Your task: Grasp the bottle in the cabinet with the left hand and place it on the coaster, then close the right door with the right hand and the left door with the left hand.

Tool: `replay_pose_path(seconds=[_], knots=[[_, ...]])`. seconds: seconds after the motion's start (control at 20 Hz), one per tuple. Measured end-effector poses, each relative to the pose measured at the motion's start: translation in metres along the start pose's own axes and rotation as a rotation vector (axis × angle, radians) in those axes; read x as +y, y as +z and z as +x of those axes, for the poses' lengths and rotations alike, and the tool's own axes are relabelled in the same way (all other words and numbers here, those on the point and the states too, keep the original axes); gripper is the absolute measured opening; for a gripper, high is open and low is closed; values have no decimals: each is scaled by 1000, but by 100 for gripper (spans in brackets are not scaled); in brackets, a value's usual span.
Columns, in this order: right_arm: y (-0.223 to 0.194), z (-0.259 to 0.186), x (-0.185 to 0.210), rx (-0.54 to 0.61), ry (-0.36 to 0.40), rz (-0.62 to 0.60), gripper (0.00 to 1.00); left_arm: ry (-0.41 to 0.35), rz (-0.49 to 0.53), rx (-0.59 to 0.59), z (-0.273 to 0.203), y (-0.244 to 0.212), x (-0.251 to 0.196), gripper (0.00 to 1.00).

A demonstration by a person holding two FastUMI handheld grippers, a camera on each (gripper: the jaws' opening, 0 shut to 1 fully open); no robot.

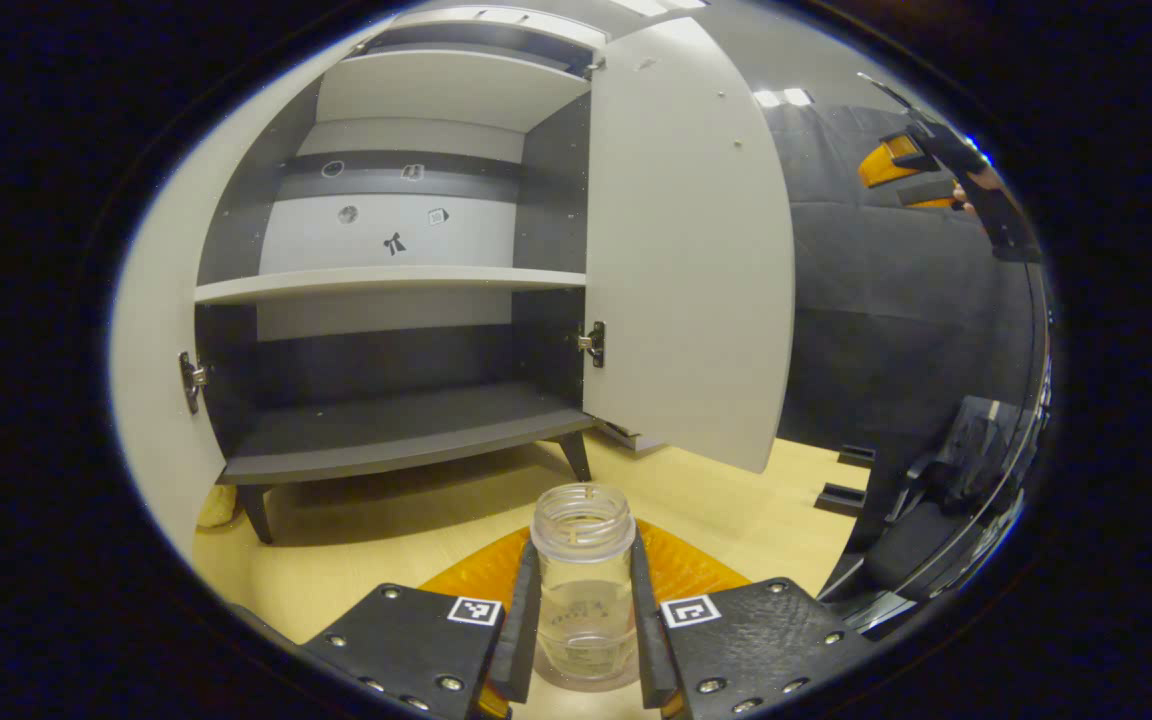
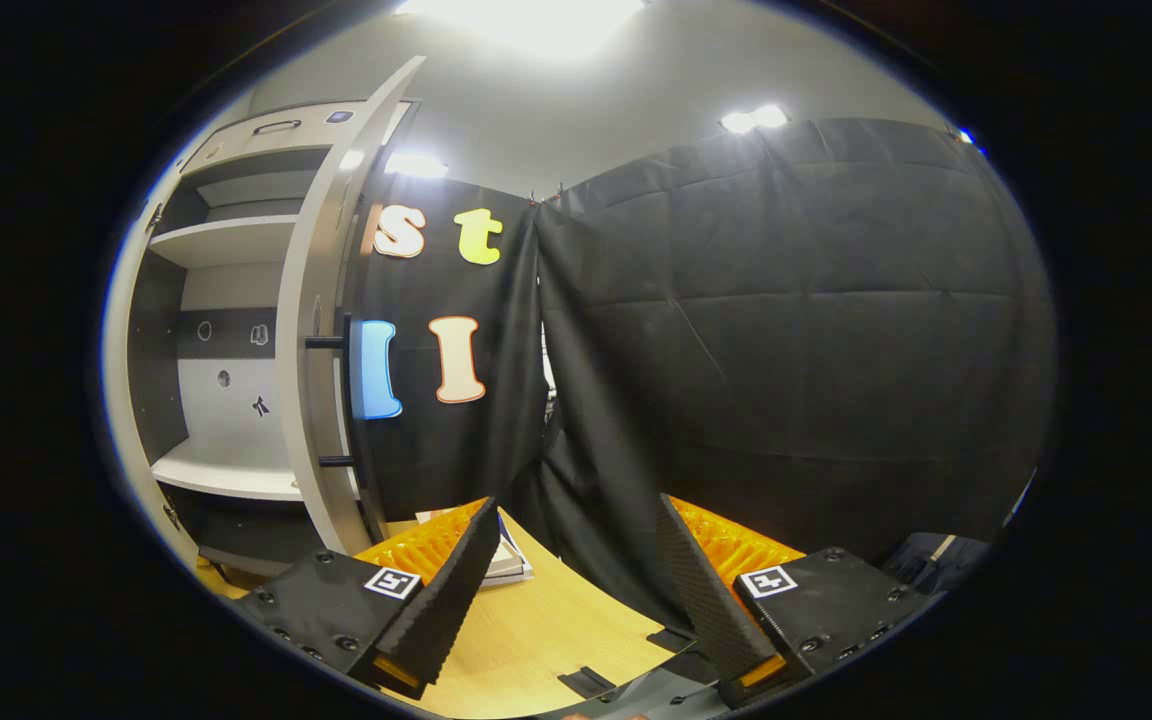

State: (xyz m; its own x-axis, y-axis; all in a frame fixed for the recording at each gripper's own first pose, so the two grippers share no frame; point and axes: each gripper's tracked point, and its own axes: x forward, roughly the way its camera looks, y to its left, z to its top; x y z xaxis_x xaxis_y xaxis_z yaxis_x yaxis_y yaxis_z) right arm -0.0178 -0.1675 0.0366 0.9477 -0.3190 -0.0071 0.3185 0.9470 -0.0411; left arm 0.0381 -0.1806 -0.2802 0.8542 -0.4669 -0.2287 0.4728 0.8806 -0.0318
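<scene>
Clamped between our left tongs at 6 o'clock stands the clear bottle, upright over the orange coaster on the counter, so we judge placement nearly done, release pending. Both cabinet doors remain open; the right door hangs at 1 o'clock. Our right tongs gape apart, empty.
</scene>
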Motion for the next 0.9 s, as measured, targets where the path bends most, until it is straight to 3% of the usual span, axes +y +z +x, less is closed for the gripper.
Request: replay_pose_path(seconds=[0.1,0.15,0.25,0.4,0.45,0.55,0.65,0.7,0.9], knots=[[0,0,5,-2,11,-7,96,2,-6,16,-2,-3,-1,39],[0,0,6,-4,14,-8,97,8,-6,21,-3,-4,2,48],[-1,0,9,-2,18,-12,96,18,-17,17,-5,0,4,48],[-6,1,9,13,18,-14,96,33,-33,15,-11,4,9,93],[-5,1,9,20,16,-10,96,26,-37,16,-14,8,7,99],[-5,2,12,30,18,-2,96,17,-51,5,-26,21,6,93],[-1,6,15,27,25,-3,96,5,-69,-18,-42,41,5,99],[0,9,16,23,33,-1,96,1,-74,-30,-51,53,4,93],[8,37,27,-1,81,17,97,106,-90,-88,-86,107,31,99]])
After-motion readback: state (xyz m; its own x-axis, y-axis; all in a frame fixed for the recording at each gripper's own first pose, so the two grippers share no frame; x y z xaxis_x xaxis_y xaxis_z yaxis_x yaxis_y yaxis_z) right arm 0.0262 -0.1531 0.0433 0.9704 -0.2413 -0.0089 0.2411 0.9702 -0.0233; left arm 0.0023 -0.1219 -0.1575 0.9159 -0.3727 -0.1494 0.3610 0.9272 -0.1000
